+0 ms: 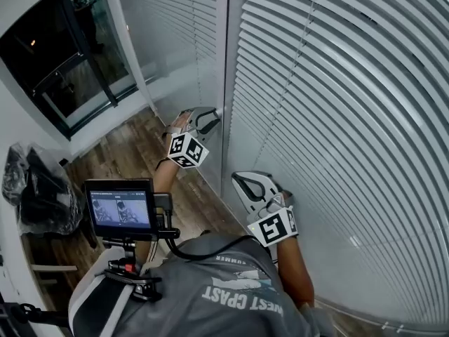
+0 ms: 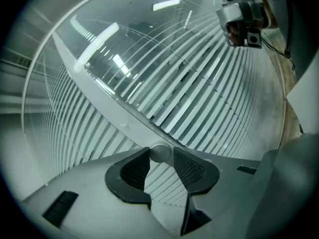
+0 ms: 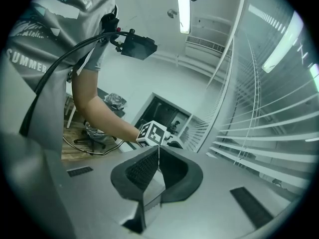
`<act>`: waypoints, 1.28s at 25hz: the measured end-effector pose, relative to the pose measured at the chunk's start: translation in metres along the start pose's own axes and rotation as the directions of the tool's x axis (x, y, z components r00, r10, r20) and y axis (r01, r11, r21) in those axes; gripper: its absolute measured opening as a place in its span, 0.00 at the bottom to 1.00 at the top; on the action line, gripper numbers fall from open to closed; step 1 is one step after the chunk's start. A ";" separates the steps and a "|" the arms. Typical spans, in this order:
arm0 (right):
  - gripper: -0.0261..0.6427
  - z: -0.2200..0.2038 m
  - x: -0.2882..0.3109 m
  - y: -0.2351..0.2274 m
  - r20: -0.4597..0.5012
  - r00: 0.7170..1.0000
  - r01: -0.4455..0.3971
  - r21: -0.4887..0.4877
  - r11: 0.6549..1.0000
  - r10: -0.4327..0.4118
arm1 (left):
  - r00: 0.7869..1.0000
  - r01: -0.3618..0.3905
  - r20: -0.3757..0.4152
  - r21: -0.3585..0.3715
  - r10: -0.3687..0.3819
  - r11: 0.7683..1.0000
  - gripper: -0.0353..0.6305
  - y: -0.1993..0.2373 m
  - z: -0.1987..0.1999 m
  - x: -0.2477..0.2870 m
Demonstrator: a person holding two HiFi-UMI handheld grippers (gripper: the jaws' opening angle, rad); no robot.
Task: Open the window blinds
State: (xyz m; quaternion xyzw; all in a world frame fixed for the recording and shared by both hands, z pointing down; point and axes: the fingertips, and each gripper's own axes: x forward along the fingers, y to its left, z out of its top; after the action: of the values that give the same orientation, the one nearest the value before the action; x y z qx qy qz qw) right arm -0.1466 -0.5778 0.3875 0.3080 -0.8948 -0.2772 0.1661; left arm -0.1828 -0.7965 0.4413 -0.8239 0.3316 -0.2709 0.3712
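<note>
White slatted blinds (image 1: 337, 118) fill the right of the head view, with a second panel (image 1: 182, 20) left of a white frame post (image 1: 226, 62). A small round white knob (image 2: 159, 153) sits at that post (image 2: 104, 91). My left gripper (image 1: 212, 118) is held out to it; its jaws (image 2: 160, 156) are open with the knob between the fingertips. My right gripper (image 1: 237, 180) hangs lower, close in front of the right panel. In its own view its pads (image 3: 149, 168) meet, shut (image 3: 158, 158), with nothing seen between them, and the blinds (image 3: 269, 128) run along the right.
A dark glass door (image 1: 63, 55) stands at the far left above a wooden floor (image 1: 133, 160). A black bag (image 1: 38, 188) lies by the wall. A small monitor (image 1: 121, 209) is mounted at the person's chest, with a cable running from it.
</note>
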 end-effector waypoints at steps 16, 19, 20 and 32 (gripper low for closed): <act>0.04 -0.018 0.039 -0.008 -0.024 1.000 0.010 0.001 1.000 -0.010 | 0.924 0.362 0.360 -0.932 0.128 0.007 0.24 0.017 -0.019 0.019; 0.04 -0.026 0.050 0.003 -0.027 1.000 0.005 0.010 1.000 -0.005 | 0.905 0.408 0.390 -0.908 0.168 -0.093 0.24 0.014 -0.031 0.018; 0.04 -0.028 0.053 0.006 -0.029 1.000 0.000 0.013 1.000 0.000 | 0.913 0.388 0.380 -0.921 0.149 -0.028 0.24 0.012 -0.034 0.017; 0.04 -0.029 0.051 0.004 -0.043 0.999 -0.019 0.025 0.999 0.020 | 0.999 0.021 -0.011 -0.536 -0.032 0.844 0.15 -0.002 -0.049 0.024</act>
State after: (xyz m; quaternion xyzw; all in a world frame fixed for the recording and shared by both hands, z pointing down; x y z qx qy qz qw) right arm -0.1734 -0.6195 0.4190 0.3070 -0.8975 -0.2576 0.1842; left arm -0.2009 -0.8348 0.4763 -0.8965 0.3862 -0.1810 0.1197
